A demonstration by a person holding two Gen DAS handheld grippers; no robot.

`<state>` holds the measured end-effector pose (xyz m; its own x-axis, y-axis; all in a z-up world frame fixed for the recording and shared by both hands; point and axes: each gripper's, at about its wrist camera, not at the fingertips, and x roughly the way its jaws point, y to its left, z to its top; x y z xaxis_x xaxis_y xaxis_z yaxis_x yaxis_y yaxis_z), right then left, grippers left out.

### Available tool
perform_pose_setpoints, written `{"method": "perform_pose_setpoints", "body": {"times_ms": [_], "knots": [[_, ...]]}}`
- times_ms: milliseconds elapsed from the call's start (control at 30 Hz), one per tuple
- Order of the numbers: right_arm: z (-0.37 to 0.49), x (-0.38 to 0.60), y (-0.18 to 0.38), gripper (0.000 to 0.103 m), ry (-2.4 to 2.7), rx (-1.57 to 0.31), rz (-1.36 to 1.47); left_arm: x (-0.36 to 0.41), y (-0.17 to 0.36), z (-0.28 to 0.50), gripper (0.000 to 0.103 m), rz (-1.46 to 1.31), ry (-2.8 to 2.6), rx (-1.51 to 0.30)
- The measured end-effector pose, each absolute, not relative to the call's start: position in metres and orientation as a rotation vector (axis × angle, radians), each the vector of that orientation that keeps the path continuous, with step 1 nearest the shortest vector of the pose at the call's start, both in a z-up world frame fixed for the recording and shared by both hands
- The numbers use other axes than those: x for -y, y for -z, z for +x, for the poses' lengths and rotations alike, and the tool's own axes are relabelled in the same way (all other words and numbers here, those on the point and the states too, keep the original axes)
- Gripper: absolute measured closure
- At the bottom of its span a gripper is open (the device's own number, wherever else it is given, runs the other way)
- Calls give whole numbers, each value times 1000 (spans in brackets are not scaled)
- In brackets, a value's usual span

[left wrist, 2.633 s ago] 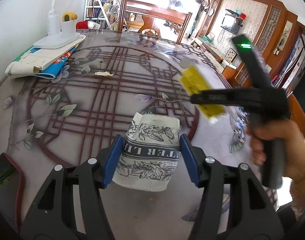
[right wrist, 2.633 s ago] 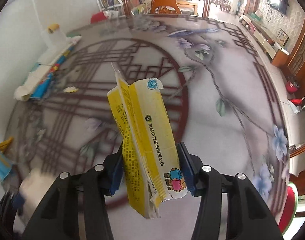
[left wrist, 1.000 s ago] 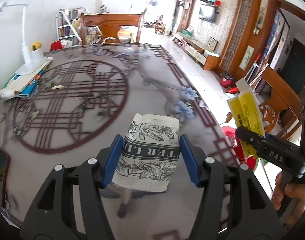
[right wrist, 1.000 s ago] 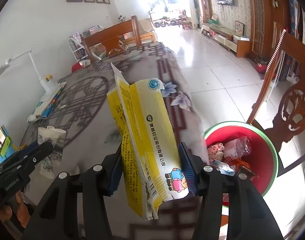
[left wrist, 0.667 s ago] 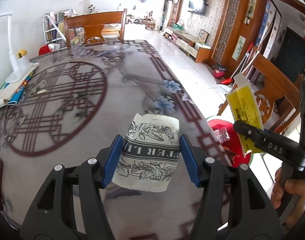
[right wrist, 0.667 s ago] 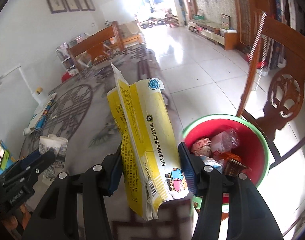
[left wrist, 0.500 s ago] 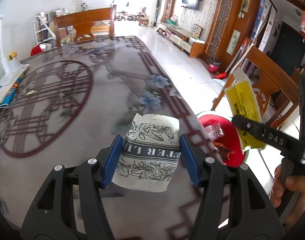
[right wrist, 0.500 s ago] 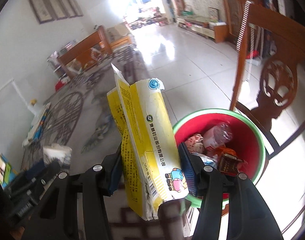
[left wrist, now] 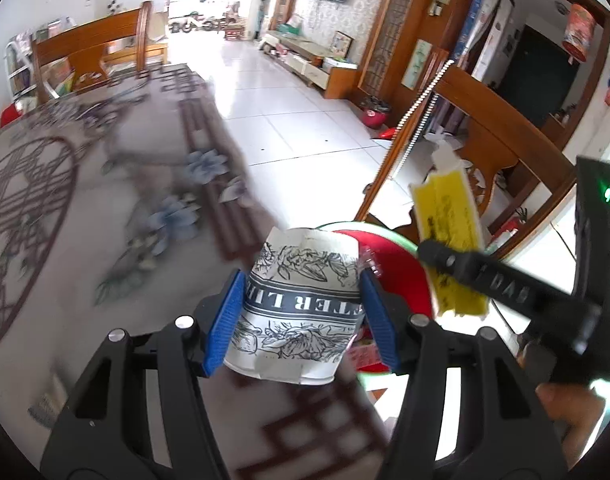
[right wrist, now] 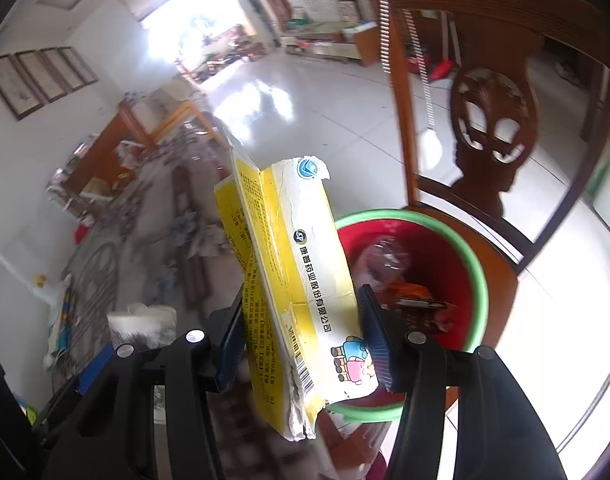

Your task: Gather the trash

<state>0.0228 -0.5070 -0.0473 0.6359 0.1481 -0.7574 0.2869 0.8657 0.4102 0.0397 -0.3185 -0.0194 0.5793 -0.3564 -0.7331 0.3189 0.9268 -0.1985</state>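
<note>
**Both pieces of trash near the bin – drop not yet made**

Left hand-held gripper clamped on a crushed paper cup, blue pads against both its sides. Cup hangs over the table edge, with the red bin just beyond it. Right hand-held gripper clamped on a torn yellow carton, held upright near the bin's green rim; bin already holds wrappers.

Risks, as judged from here:
- Cup seems not fully clear of the table edge – let go now and it may land on the table or floor
- Carton is tall and stands at the near rim; released here it could tip off the rim and fall outside
- Both grippers sit close together at the bin, so a knock between them is possible
- Wooden chair crowds the bin's far side
</note>
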Motion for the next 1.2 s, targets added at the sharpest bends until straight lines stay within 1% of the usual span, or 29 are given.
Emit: {"method": "perform_pose_setpoints", "body": {"times_ms": [67,100,133,167,200,267,333,500,567,767,833,933,1067,1200], "knots": [[22,514,51,50,114,-903,557,328,19,46,47,-62,423,-873],[22,519,54,48,135,-912,567,330,19,48,46,-75,436,-877],[21,521,56,46,151,-916,576,333,18,49,37,-92,453,-881],[20,525,57,39,167,-916,594,334,18,51,23,-114,469,-880],[20,528,58,32,173,-911,604,333,16,51,18,-127,474,-873],[19,532,56,28,199,-897,605,330,12,48,11,-149,479,-844],[19,532,54,25,218,-892,589,327,10,46,6,-146,474,-826],[23,521,47,23,205,-868,560,303,2,34,6,-121,399,-742],[22,512,38,18,201,-824,523,286,0,31,6,-121,366,-711],[21,467,5,13,176,-671,341,223,-11,18,6,-152,251,-624],[19,451,-4,8,159,-622,291,202,-15,14,5,-141,214,-597],[13,425,-19,8,121,-515,240,171,-18,8,5,-118,172,-559],[11,394,-27,8,131,-403,241,137,-20,0,5,-112,118,-515],[16,379,-26,8,105,-387,337,107,-19,-6,5,-110,77,-464]]}}
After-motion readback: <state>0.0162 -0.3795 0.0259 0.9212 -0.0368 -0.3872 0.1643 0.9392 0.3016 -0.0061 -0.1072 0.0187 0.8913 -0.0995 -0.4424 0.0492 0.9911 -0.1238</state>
